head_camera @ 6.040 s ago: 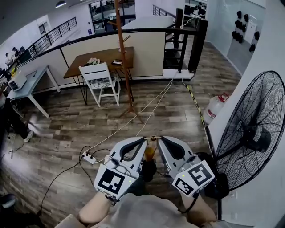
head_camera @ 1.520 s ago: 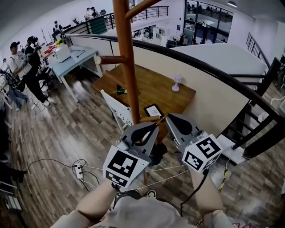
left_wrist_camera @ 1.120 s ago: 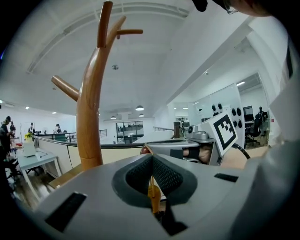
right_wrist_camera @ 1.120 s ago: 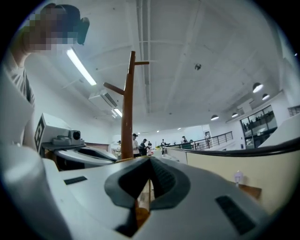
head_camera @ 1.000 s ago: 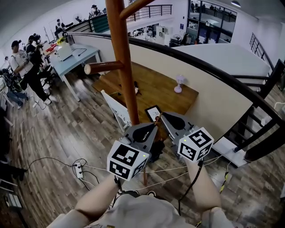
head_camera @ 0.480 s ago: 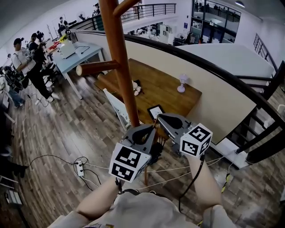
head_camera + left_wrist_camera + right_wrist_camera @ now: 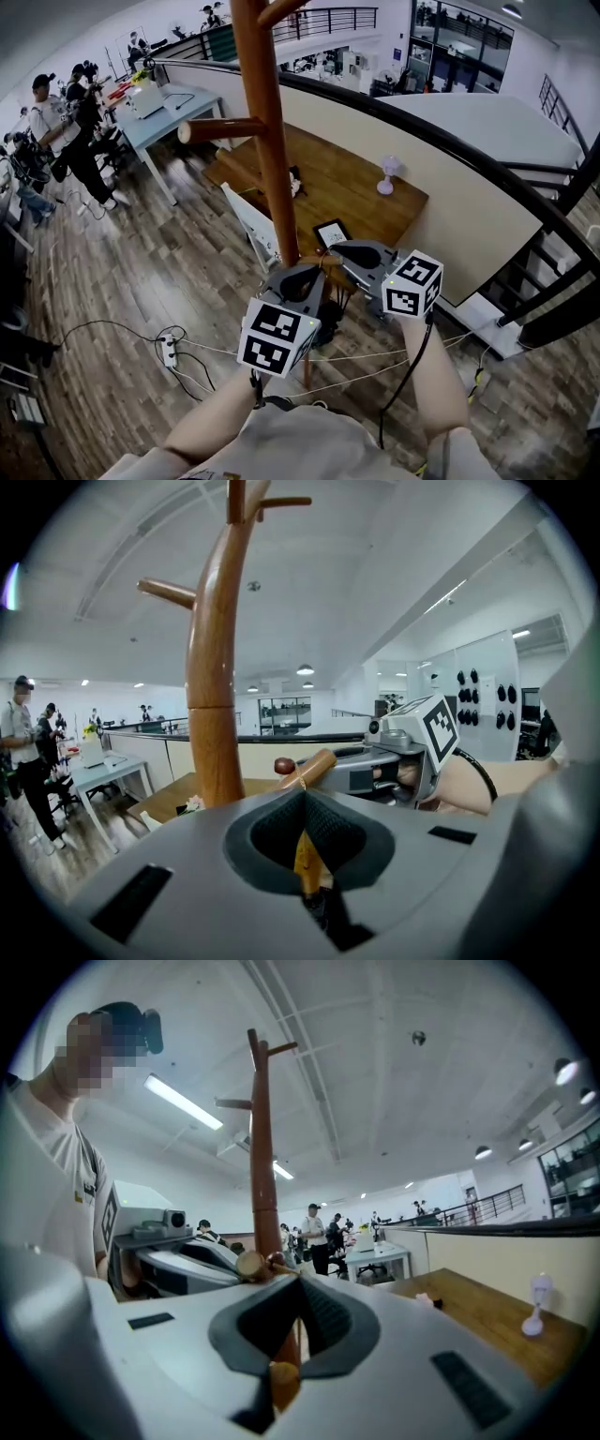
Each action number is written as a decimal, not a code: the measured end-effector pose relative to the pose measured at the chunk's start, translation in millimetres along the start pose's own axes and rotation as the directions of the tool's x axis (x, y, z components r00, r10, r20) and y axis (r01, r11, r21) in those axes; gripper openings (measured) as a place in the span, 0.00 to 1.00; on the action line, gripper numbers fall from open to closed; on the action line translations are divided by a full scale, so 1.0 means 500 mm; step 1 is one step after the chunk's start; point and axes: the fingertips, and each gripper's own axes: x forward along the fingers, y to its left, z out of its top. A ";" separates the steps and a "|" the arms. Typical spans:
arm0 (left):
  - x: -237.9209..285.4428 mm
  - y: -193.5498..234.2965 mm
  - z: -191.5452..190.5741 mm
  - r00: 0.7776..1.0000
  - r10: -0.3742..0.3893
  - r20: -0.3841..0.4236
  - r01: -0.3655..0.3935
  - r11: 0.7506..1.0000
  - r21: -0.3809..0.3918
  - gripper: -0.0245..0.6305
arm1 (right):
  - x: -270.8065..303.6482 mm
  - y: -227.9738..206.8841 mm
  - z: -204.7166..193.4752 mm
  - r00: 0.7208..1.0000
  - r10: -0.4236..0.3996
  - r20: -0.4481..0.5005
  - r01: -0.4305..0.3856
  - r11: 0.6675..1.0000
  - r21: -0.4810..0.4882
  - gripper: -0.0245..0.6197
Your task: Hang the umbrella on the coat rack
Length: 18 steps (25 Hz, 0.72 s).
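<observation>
The wooden coat rack rises just beyond my grippers, with a side peg sticking out to the left at upper height. Both grippers hold the umbrella by its wooden handle; its dark folded canopy hangs below them. My left gripper is shut on the handle, whose knobbed end pokes past the jaws. My right gripper is shut on the same handle. The rack's pole fills the left gripper view and stands thin and tall in the right gripper view.
Behind the rack stand a wooden table with a small white fan and a tablet, and a white chair. A black-railed half wall runs to the right. Cables and a power strip lie on the floor. People stand far left.
Since six seconds ago I have walked from across the room up to the coat rack. In the last second the grippers and umbrella shifted slightly; both stay shut on the handle.
</observation>
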 end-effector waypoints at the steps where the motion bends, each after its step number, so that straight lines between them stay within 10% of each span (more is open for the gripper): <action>1: -0.001 0.003 -0.009 1.000 0.006 -0.011 -0.006 1.000 -0.008 0.04 | 0.007 0.005 -0.008 1.000 0.016 -0.020 -0.016 1.000 -0.006 0.05; 10: -0.012 0.030 -0.051 0.996 0.066 -0.054 -0.067 0.997 -0.034 0.04 | 0.049 0.036 -0.055 0.996 0.084 -0.030 -0.084 0.996 0.019 0.05; 18: -0.041 0.032 -0.034 0.998 0.065 -0.008 -0.065 0.998 0.012 0.04 | 0.071 0.033 -0.067 1.000 -0.018 0.023 0.014 0.991 0.130 0.06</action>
